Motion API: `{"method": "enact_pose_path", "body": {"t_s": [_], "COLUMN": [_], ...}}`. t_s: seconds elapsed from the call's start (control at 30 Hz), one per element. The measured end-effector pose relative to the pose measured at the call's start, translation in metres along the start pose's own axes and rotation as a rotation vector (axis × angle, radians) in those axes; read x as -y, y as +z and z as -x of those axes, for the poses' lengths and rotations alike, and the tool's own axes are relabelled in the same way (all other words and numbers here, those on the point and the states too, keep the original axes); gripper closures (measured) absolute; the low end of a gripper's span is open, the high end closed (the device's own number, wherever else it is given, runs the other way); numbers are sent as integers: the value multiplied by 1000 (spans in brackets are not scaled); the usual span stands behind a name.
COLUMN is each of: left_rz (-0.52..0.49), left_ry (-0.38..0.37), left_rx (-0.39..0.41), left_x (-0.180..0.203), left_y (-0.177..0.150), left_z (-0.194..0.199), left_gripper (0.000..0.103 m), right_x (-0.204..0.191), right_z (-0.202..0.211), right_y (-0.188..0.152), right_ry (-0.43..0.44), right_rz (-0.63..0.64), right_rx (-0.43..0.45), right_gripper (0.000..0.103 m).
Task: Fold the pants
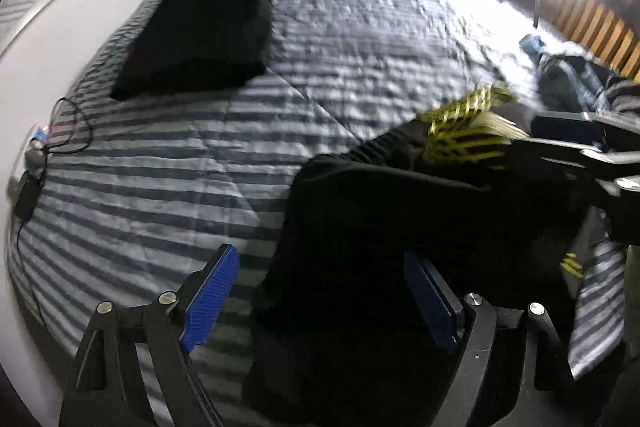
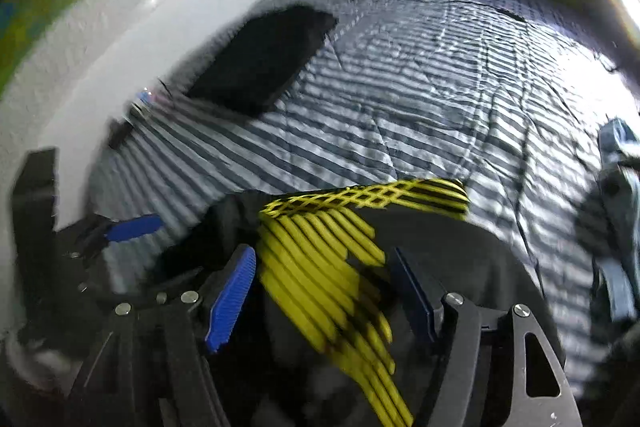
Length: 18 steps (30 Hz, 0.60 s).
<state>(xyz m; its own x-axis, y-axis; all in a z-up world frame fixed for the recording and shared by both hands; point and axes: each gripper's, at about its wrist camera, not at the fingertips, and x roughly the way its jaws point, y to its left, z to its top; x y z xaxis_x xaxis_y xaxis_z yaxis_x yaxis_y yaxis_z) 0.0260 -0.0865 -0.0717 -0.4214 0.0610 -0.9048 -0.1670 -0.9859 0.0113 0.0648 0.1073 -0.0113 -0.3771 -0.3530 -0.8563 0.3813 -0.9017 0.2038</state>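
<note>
Black pants (image 1: 380,211) with a yellow striped band (image 1: 468,131) lie bunched on the near right of the striped quilt (image 1: 360,39). My left gripper (image 1: 320,259) is open, its blue pads wide apart, with the pants' near edge lying between them. My right gripper (image 1: 536,137) reaches in from the right at the yellow band. In the right wrist view the pants (image 2: 460,247) and their yellow stripes (image 2: 320,267) lie between the wide-apart pads of my open right gripper (image 2: 322,255). One blue finger (image 2: 132,227) of the left gripper shows at the left.
A folded black garment (image 1: 196,35) (image 2: 260,63) rests at the far left of the bed. A cable and charger (image 1: 68,131) lie by the white wall (image 1: 48,39). A blue-grey clothes pile (image 1: 572,79) (image 2: 620,187) sits at the right by wooden slats (image 1: 600,31).
</note>
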Motion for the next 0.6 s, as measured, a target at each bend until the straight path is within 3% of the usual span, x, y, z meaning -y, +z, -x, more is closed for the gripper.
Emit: {"method": "enact_pose_path", "body": {"t_s": [0.07,0.1,0.13,0.17,0.27,0.43,0.6], "left_rz": [-25,-30,-29,-26,-9,-21,-108], "left_ry": [1,-3,-11,-10,-9,-51,-70], "left_rx": [-11,-18,-20,-20,-13,26,33], "left_x": [7,10,12,14,15,23,47], "left_y": [2,2,3,4,3,-17,-43], "left_z": [-8,-12,-14,-15,-12,23,53], "left_gripper": [43,52,70,83,101,101,100], "right_x": [10,18,28,45,84,134,146], "right_z": [-10,-9,-6,2,34,95,116], "right_y": [0,-1,-4,-10,-31,-95,-181], "right_ry": [-17,-7,1,-7,-58,-65,-104], "right_rz": [0,-15,-38,-70,-114,-228,-244], "right_rx": [-33,-40,-45,-36,5,47,-38], "right_gripper": [60,86,100,100,101,102,102]}}
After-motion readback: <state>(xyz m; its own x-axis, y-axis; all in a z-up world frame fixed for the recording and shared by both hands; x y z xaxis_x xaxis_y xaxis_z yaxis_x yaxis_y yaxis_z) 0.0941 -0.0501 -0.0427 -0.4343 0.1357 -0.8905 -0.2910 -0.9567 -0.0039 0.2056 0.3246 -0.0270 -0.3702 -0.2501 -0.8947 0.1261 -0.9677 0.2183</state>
